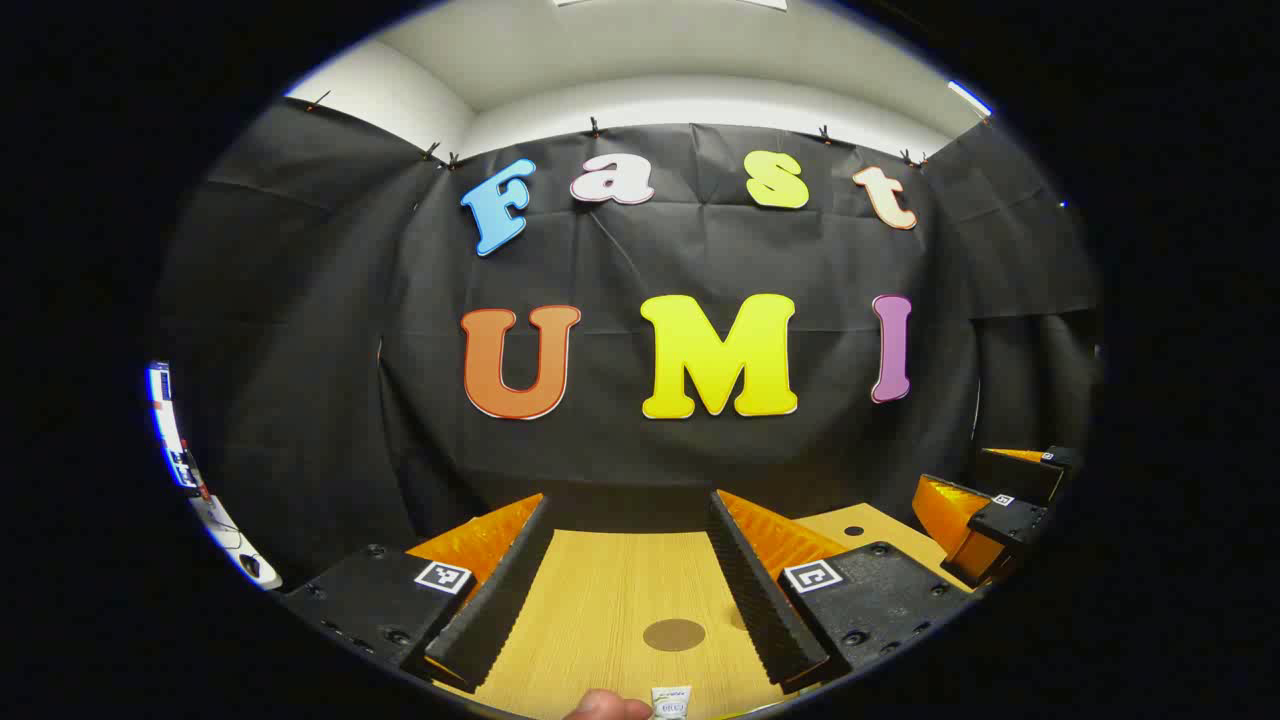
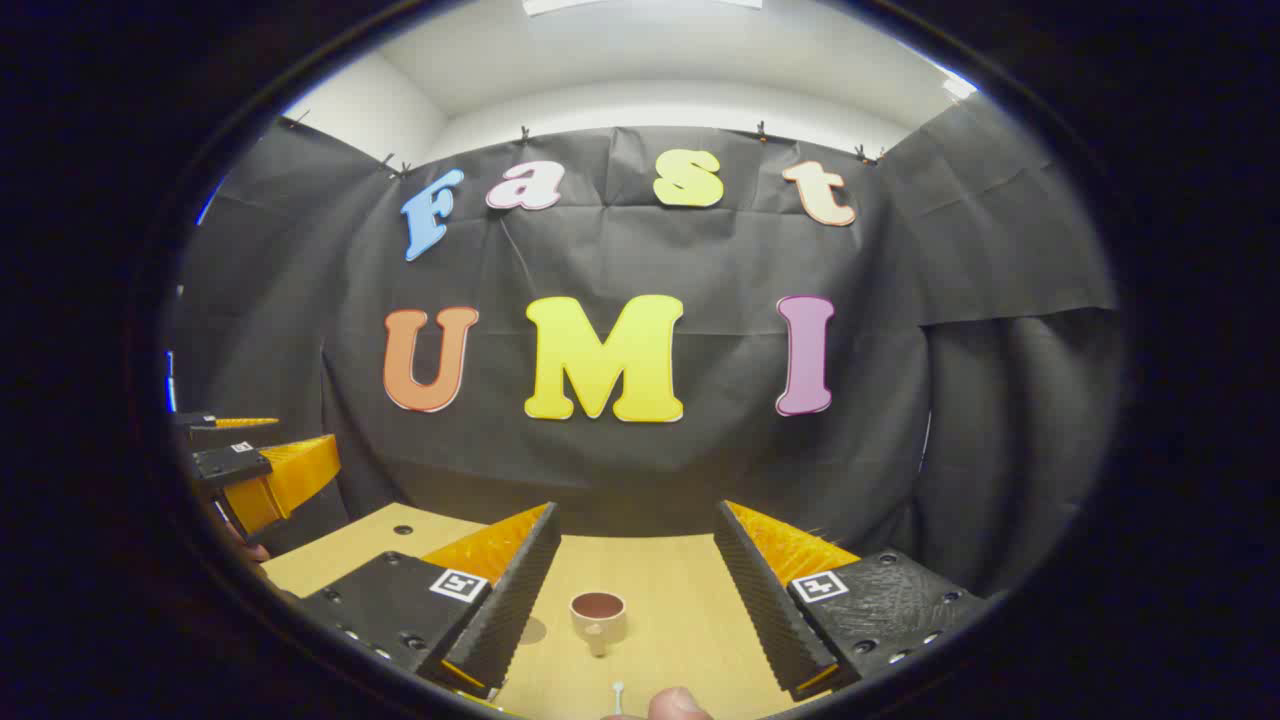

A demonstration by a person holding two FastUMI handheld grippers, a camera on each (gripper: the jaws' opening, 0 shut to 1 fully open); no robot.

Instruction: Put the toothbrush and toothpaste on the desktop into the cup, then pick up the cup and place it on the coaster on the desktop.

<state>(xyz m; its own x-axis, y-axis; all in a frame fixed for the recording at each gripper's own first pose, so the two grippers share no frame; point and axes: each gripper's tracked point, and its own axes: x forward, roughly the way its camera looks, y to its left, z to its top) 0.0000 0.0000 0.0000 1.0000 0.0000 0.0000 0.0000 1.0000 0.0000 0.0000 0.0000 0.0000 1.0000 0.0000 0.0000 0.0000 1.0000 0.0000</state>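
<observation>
Pale wooden desktop point(image 1: 600, 600) runs ahead of us under both tools, and nothing on it has been lifted yet. Our left gripper point(image 1: 630, 590), black ridged pads on orange fingers, stands spread wide and pinches nothing. Between its fingers lies the flat round brown coaster point(image 1: 673, 634), bare, which suits it as the cup's final resting spot. At the bottom edge of the left gripper view we see the end of a white toothpaste tube point(image 1: 670, 701), lying just beside a fingertip point(image 1: 605, 707) of a person's hand.

Our right gripper point(image 2: 635, 590) is likewise spread and empty. Framed between its fingers, the small beige cup with a brown inside point(image 2: 598, 613) stands upright, mouth open upward, ready to receive things. Nearer us, the slim white toothbrush point(image 2: 618, 695) shows only its tip at the rim, close to another fingertip point(image 2: 678, 703).

We judge this the start: each open tool is lined up on its side of the desk, the brush and paste still outside the cup.
</observation>
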